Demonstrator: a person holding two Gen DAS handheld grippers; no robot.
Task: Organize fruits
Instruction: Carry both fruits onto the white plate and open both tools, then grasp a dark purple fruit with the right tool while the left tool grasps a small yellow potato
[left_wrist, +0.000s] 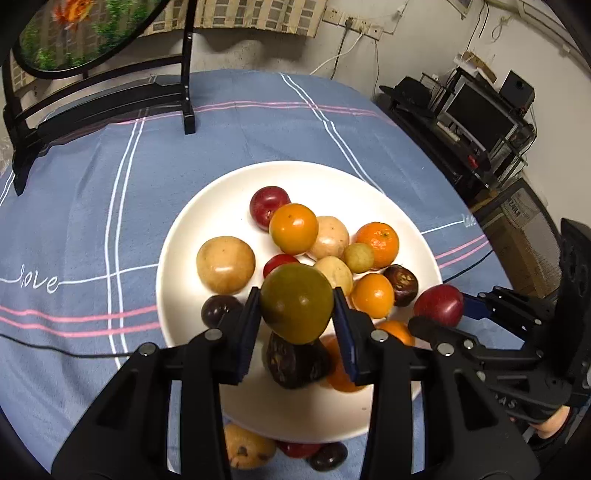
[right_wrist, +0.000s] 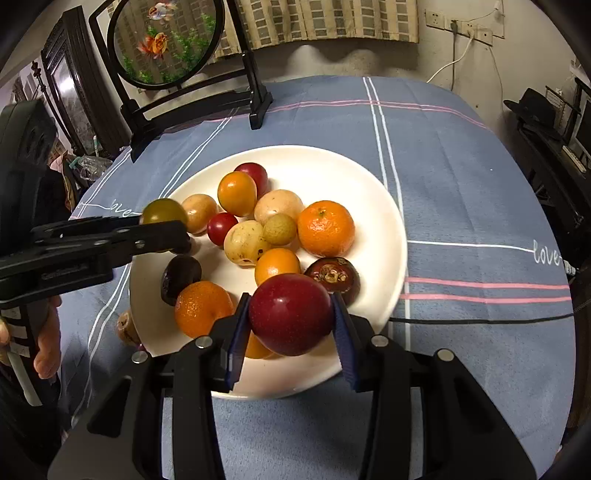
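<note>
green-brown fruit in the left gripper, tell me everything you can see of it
The green-brown fruit is round, smooth and glossy, olive green shading to brownish yellow, with no stem showing. The left gripper is shut on it, one blue pad on each side, holding it above the near part of the white plate, over a dark wrinkled fruit. From the right wrist view only its top shows.

Worktop under blue checked cloth (right_wrist: 461, 184), "love" stitched in white (left_wrist: 38, 282). Round goldfish screen (right_wrist: 166, 40) on black stand (left_wrist: 92, 96) at far edge. Black cable (right_wrist: 480, 320) across cloth. Wall sockets (right_wrist: 461, 26), white lead. Dark shelving (left_wrist: 476, 122) off to the right.
</note>
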